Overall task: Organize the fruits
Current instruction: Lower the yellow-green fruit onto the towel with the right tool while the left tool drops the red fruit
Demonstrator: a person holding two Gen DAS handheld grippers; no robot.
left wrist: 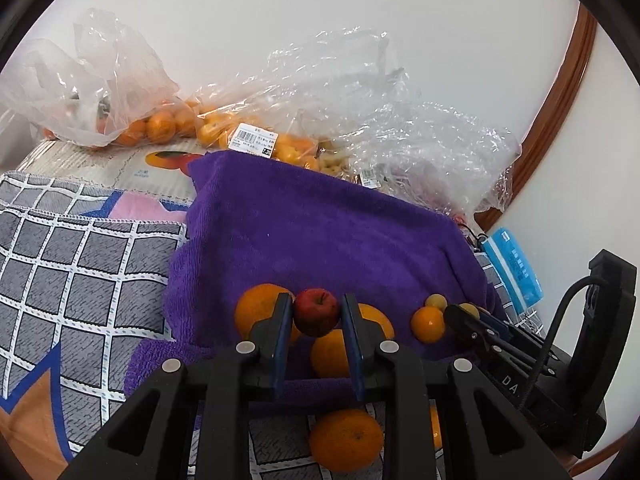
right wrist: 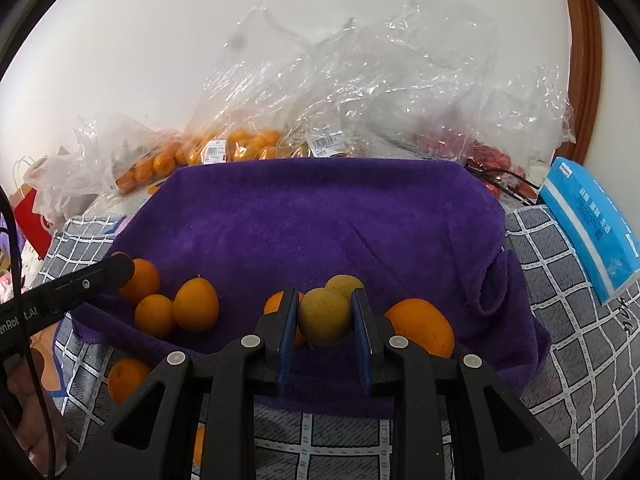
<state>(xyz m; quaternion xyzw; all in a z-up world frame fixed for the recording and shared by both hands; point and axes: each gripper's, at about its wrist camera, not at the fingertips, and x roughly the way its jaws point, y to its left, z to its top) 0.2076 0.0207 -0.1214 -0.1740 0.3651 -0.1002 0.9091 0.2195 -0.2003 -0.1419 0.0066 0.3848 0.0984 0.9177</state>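
My left gripper point(left wrist: 316, 314) is shut on a small red apple point(left wrist: 317, 312), held just over the near edge of a purple towel point(left wrist: 312, 232). Oranges point(left wrist: 262, 312) lie on the towel behind the blue pads, and one orange point(left wrist: 346, 440) rests on the checked cloth below. My right gripper point(right wrist: 324, 316) is shut on a yellow-green round fruit point(right wrist: 324, 317); a second one point(right wrist: 344, 285) sits right behind it. More oranges point(right wrist: 422, 326) lie on the towel to either side. The left gripper's finger point(right wrist: 120, 268) reaches in from the left beside them.
Clear plastic bags with oranges point(left wrist: 160, 128) and red fruit point(right wrist: 488, 160) pile up at the back against the wall. A blue packet point(right wrist: 592, 224) lies at the right on the grey checked cloth point(left wrist: 80, 280). A person's hand point(right wrist: 24, 400) shows at lower left.
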